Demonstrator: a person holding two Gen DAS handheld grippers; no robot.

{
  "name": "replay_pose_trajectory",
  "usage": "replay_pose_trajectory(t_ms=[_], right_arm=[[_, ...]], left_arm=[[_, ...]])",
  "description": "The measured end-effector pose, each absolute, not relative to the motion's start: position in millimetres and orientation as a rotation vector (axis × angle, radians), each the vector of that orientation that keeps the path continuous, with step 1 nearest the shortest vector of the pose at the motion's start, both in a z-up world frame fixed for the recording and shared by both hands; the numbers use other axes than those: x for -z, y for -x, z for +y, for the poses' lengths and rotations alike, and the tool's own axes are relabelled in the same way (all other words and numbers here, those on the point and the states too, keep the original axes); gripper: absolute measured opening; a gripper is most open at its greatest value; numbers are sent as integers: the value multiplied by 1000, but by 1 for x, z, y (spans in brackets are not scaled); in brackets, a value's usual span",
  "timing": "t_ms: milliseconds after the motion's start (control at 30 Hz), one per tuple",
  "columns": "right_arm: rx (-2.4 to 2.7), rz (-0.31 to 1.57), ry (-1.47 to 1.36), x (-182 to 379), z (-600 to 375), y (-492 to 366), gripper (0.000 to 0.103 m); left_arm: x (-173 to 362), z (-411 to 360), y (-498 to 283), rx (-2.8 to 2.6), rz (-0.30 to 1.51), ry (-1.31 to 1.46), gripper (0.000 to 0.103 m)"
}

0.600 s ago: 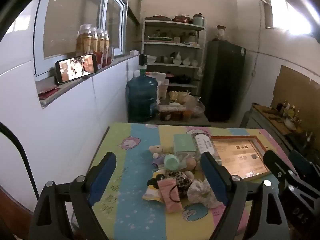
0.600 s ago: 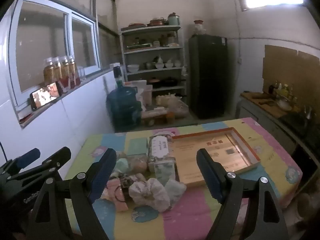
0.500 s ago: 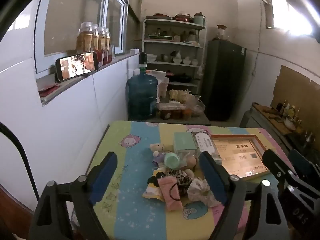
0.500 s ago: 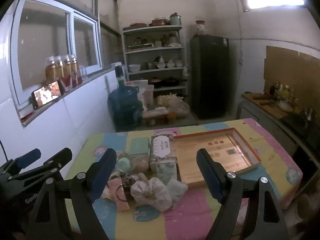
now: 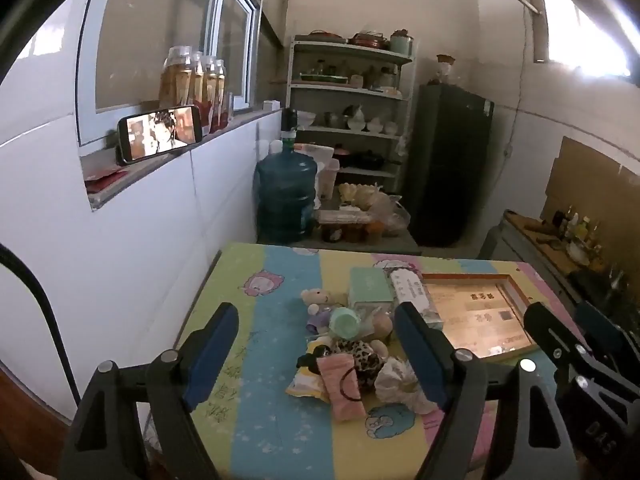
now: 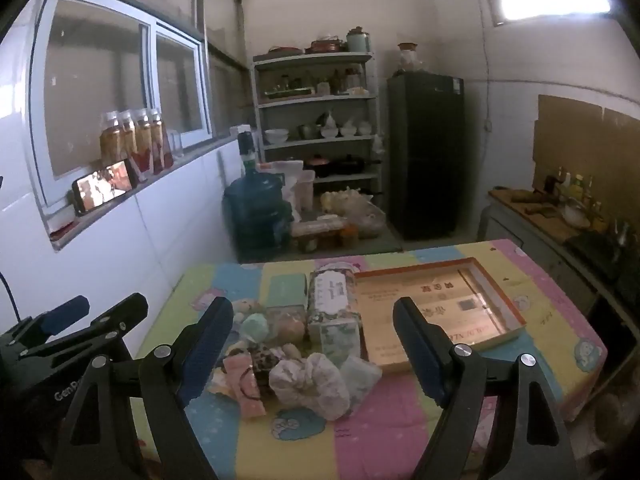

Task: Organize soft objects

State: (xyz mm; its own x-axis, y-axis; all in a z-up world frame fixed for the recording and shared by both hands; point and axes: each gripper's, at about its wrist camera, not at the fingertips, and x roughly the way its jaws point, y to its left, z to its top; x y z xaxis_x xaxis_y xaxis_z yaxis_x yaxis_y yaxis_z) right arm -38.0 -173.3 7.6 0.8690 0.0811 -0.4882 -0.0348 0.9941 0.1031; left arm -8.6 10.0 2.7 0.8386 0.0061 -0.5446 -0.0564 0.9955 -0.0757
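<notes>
Left tool [image 5: 316, 340] and right tool [image 6: 312, 332] both released, empty; soft toys [image 6: 308, 384] heaped on the table [image 6: 400, 420].

A matt printed cloth [image 6: 400, 412] covers the table, under a glossy tray [image 6: 500, 308] and crinkled white plastic bag [image 6: 308, 384].

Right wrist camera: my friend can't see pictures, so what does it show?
The open right gripper hovers above a pile of soft toys on a striped table, holding nothing. A shallow orange-edged box lies to the pile's right.
</notes>
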Motion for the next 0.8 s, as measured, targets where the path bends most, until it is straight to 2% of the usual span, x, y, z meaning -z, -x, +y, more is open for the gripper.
replay_pose_trajectory(t_ms=[800], right_arm=[[-79, 502, -97, -14, -172, 36, 83]], left_arm=[[-5, 5, 7, -23, 562, 66, 78]])
